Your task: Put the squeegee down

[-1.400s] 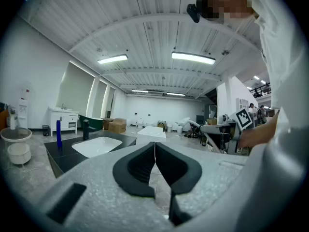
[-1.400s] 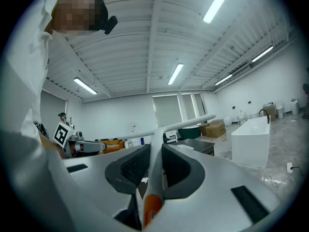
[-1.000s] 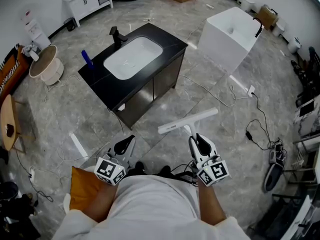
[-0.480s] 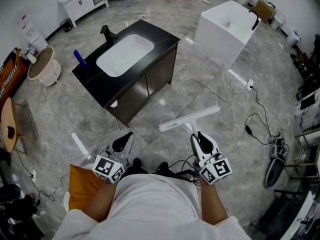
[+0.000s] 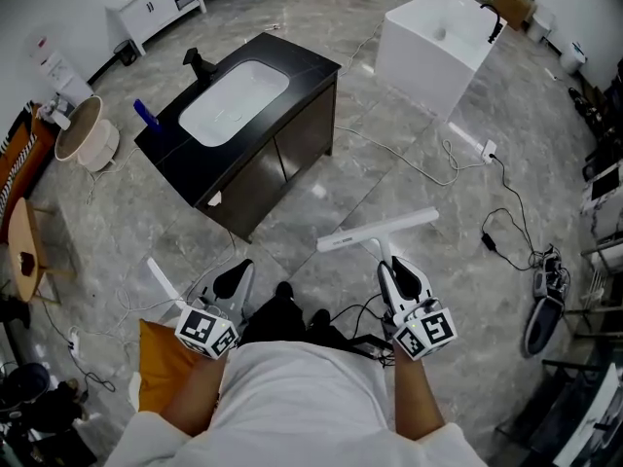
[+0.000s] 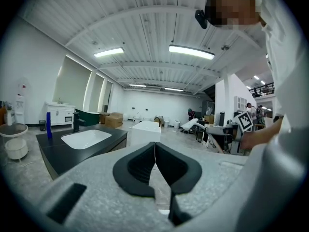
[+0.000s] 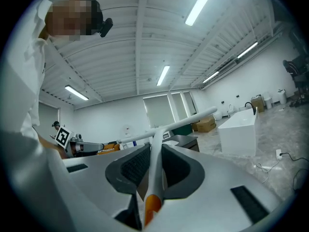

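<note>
Head view: left gripper (image 5: 236, 274), low at the person's left, jaws pressed together and empty. Right gripper (image 5: 398, 274), low at the person's right, clamped on the handle of a white squeegee (image 5: 380, 230); the squeegee is held off the grey stone floor (image 5: 389, 134), its crossbar on the far side of the gripper and lying crosswise. Black cabinet (image 5: 292, 71) ahead and to the left, with a white basin (image 5: 234, 100) set in its top, a black tap (image 5: 195, 63) at the basin's far end and a blue bottle (image 5: 144, 113) upright at the left corner. White tub (image 5: 438, 32) farther right, well apart from the cabinet. White cable (image 5: 428, 175) trailing over the floor between them. Left gripper view: left gripper (image 6: 154, 146), both dark jaws meeting at a thin seam, nothing between them; basin (image 6: 87, 138), bottle (image 6: 48, 125) and tub (image 6: 145, 132) lie beyond. Right gripper view: right gripper (image 7: 153, 151), jaws closed against the squeegee (image 7: 155, 166) handle, whose orange end points toward the camera; the crossbar stands past the jaw tips, and the tub (image 7: 239, 129) is at right.
</note>
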A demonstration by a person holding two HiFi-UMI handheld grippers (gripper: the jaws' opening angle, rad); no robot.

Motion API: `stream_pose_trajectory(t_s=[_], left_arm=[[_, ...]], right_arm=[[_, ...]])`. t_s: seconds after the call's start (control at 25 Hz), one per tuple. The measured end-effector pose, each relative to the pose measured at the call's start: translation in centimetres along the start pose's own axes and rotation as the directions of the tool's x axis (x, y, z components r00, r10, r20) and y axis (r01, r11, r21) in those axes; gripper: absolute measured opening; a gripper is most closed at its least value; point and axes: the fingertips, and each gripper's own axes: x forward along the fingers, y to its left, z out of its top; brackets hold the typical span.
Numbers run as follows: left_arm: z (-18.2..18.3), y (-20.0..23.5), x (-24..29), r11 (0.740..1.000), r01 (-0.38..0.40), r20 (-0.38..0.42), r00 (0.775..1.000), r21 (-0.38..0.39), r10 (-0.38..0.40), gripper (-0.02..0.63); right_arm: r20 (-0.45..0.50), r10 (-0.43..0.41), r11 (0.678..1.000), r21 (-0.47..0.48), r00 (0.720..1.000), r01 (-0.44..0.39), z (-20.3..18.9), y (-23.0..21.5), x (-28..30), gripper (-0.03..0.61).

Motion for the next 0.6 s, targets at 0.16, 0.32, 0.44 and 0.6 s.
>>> stream_pose_trajectory(t_s=[0.16, 0.32, 0.44, 0.6], left_arm=[[0.0, -0.2, 1.2, 1.0, 0.023, -0.003, 1.0, -0.006, -0.023, 0.017], [-0.5, 0.3, 2.7, 0.999, 0.042, -0.001, 0.999, -0.023, -0.042, 0.017], [-0.9, 1.4, 4.1, 0.997, 0.045, -0.004, 0.999, -0.059, -0.045, 0.015], [-0.4, 2.7, 6.6, 0.995, 0.051, 0.01, 0.999, -0.081, -0.051, 0.015]], right_arm=[[-0.01, -0.012, 1.0, 0.021, 1.0, 0.012, -0.7, -0.5, -0.2, 0.078], [-0.028, -0.027, 0.999, 0.032, 0.999, 0.028, -1.2, -1.1, 0.5, 0.072], [-0.04, -0.024, 1.0, 0.013, 0.999, 0.024, -0.5, -1.6, 1.7, 0.069], [-0.069, -0.008, 1.0, -0.014, 0.998, 0.007, 0.4, -2.8, 3.7, 0.067]])
